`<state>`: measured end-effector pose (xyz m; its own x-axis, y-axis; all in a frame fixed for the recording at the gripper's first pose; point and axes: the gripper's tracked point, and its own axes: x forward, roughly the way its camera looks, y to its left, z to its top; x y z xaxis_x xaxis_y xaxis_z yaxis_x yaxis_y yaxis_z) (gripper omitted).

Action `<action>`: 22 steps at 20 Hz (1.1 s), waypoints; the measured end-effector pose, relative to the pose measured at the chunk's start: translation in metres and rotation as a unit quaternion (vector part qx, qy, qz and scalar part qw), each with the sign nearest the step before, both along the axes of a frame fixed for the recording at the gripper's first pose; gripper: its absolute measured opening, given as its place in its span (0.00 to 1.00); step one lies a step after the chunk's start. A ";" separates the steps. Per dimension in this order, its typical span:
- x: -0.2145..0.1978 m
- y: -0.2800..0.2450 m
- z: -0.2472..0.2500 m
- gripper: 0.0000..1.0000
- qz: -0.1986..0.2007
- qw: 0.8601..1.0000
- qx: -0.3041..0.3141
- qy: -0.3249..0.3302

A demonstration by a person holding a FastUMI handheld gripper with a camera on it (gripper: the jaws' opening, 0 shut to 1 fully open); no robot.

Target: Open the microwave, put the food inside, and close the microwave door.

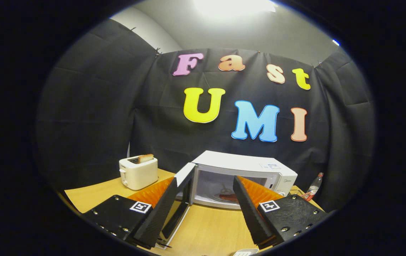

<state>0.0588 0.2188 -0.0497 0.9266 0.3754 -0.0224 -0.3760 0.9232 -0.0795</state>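
Note:
A white microwave (245,165) stands on the wooden table (210,227) beyond my fingers. Its door (183,190) is swung wide open to the left, edge-on toward me. Inside the lit cavity lies reddish food (227,196) on the floor of the oven. My gripper (204,186) is open, with nothing between the fingers. The left finger sits close beside the open door, and whether it touches it I cannot tell. The right finger hides part of the cavity's right side.
A cream toaster (138,173) with a slice of bread sticking up stands to the left of the microwave. A small bottle with a red label (313,187) stands to the microwave's right, near the black cloth wall. Bare tabletop lies between the fingers.

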 end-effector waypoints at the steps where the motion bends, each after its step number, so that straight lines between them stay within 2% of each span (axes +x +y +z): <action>1: -0.011 0.011 0.002 0.95 0.010 1.000 0.007 0.001; 12: -0.104 0.112 0.007 0.95 0.123 0.991 0.052 0.019; 19: -0.121 0.149 -0.025 0.95 0.169 0.981 0.066 0.066; 22: -0.119 0.153 -0.044 0.95 0.174 0.980 0.052 0.077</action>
<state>-0.0597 0.3721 -0.0942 0.7310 0.6754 -0.0968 -0.6693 0.7374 0.0910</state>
